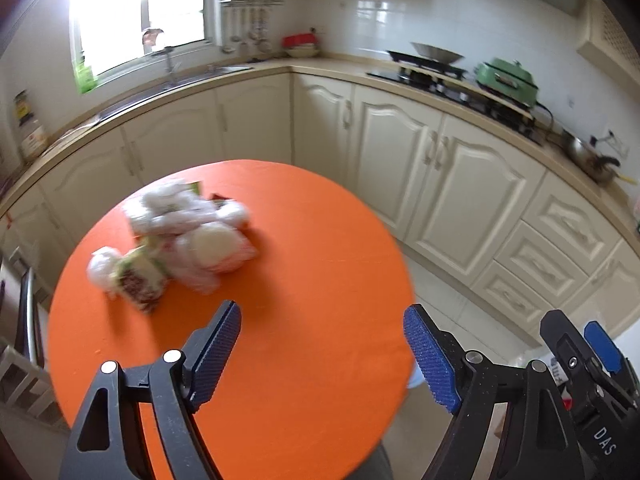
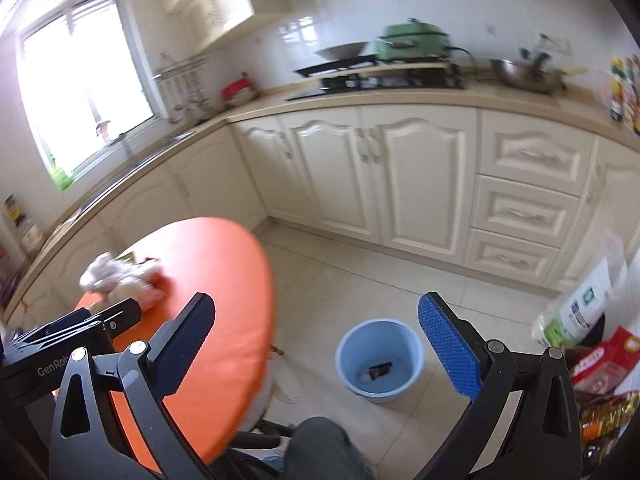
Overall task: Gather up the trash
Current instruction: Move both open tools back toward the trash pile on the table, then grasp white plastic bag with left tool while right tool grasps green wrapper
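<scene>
Overhead, both grippers hang above a round orange table [image 1: 280, 320] in a cream-cabinet kitchen. The left gripper [image 1: 322, 354] has its fingers spread wide with nothing between them, over the table's near half. A heap of crumpled white plastic bags and snack wrappers [image 1: 180, 236] lies toward the table's far left edge. The right gripper [image 2: 316, 348] is likewise wide apart and empty, over the tiled floor [image 2: 360, 272], where a light blue bin [image 2: 378, 360] stands just beside the table's right edge.
</scene>
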